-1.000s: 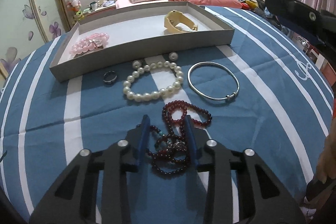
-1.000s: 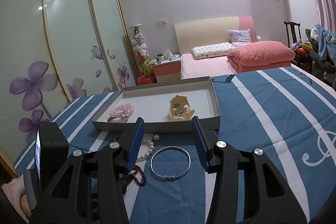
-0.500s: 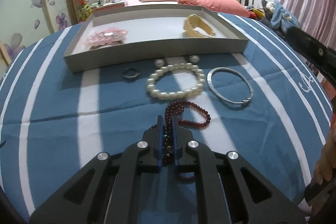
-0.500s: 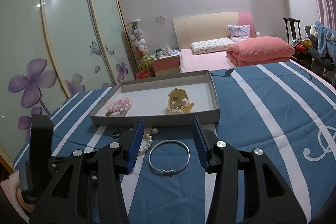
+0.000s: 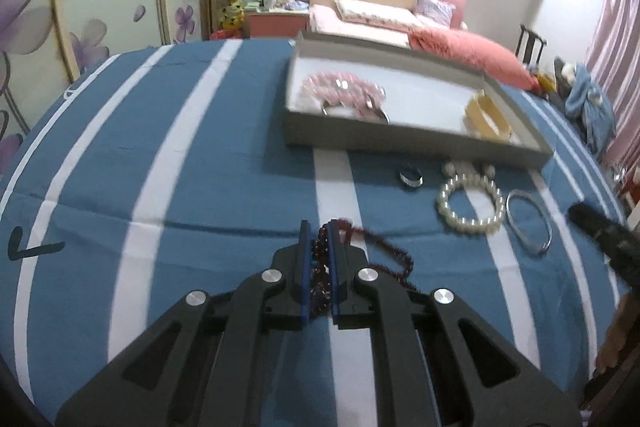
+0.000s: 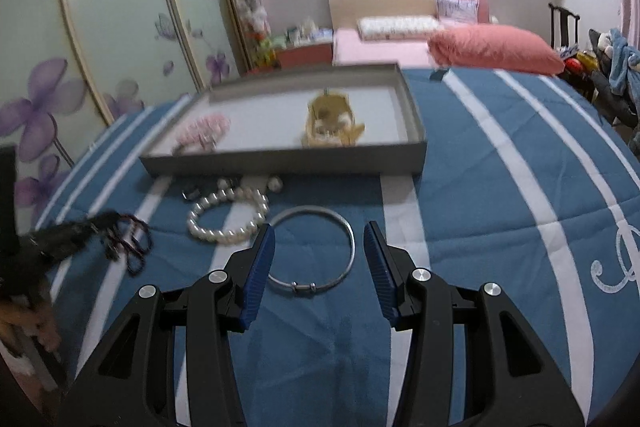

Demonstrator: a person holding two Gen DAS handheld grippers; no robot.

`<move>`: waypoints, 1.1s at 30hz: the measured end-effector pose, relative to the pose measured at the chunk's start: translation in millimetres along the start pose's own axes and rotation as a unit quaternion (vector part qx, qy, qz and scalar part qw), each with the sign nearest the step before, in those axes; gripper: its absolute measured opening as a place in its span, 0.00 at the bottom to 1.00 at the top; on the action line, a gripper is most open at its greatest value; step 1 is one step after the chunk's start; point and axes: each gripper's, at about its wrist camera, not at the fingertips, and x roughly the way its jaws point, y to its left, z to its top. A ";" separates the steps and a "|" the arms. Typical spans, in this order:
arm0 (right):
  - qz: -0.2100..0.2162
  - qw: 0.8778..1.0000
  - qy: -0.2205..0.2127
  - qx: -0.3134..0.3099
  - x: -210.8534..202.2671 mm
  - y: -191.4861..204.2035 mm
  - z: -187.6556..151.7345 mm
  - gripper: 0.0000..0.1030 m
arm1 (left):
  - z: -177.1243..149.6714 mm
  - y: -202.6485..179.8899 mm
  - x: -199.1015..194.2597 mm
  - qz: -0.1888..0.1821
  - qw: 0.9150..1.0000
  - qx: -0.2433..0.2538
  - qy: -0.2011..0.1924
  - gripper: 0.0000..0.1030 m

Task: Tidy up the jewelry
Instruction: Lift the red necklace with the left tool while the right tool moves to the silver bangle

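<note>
While the left tool (image 5: 319,227) clamps dark beads (image 5: 384,247), the right tool (image 6: 319,247) gapes above the striped bedspread (image 6: 500,227).

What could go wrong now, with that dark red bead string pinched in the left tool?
Loose loops of the dark red bead string trail out of the left tool and might snag or slip free. The open right tool hovers over the thin silver bangle, which may be hard to pinch.

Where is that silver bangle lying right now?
The silver bangle lies on the striped bedspread before the right gripper, beside the pearl bracelet, outside the tray.
</note>
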 end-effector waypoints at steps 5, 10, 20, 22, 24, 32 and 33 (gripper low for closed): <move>-0.015 0.999 0.034 -0.022 17.0 8.2 -0.4 0.65 | 5.8 4.2 -7.5 -0.006 1.000 -0.008 -0.015 0.08; -0.019 0.997 0.059 -0.037 31.8 13.9 2.6 0.71 | 10.1 3.0 -8.9 -0.011 1.000 -0.010 -0.020 0.08; -0.045 0.994 0.085 -0.058 57.8 18.9 10.7 0.76 | 14.4 2.7 -10.2 -0.011 1.000 -0.010 -0.024 0.08; -0.045 0.994 0.086 -0.060 59.0 19.8 12.0 0.76 | 14.7 1.7 -9.6 -0.011 1.000 -0.008 -0.023 0.08; -0.043 0.994 0.085 -0.061 58.9 20.0 12.2 0.73 | 14.6 0.6 -8.7 -0.011 1.000 -0.008 -0.022 0.08; -0.041 0.995 0.079 -0.049 48.6 15.0 6.6 0.68 | 13.7 -2.8 -11.7 -0.017 0.999 -0.007 -0.028 0.08; -0.039 0.995 0.078 -0.044 47.1 13.3 6.1 0.68 | 13.8 -2.9 -12.7 -0.018 0.999 -0.007 -0.029 0.08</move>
